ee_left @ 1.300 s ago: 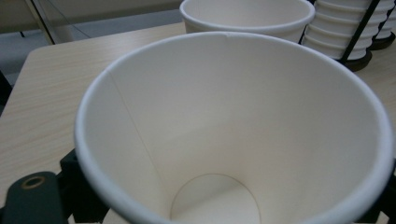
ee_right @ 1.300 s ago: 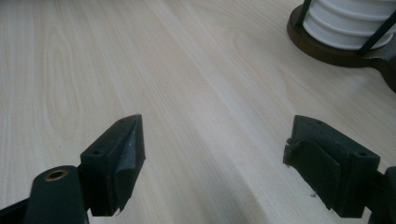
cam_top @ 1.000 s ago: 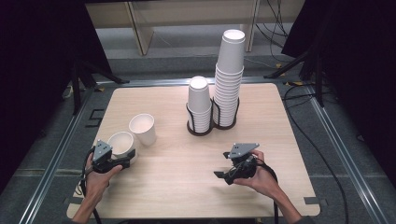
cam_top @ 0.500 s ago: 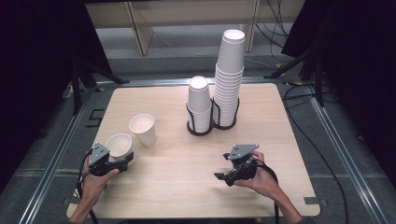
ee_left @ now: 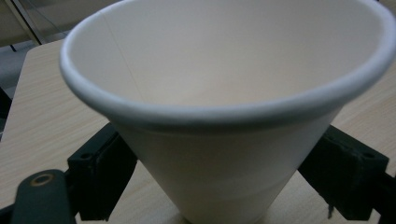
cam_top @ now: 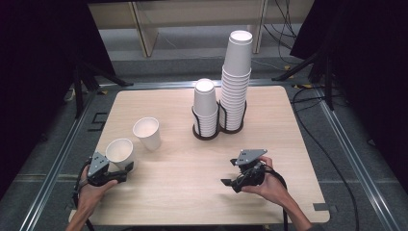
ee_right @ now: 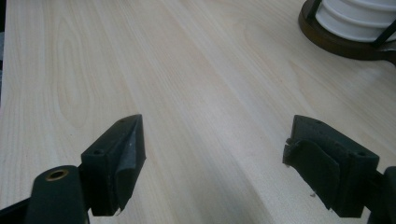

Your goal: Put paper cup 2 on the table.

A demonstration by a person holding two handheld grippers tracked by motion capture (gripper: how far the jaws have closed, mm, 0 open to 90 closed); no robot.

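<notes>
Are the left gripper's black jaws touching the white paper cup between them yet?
Touching. The left gripper view shows both jaws of the left gripper, just closing, against the white paper cup, no gap.

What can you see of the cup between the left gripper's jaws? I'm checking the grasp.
The cup is plain white, apparently paper, with a rolled rim and tapered wall, empty inside. It stands upright, mouth up, near the front left corner of the light wooden table, apart from a second loose cup. The left gripper has just been closing; its black jaws flank the lower wall and look to be touching it.
</notes>
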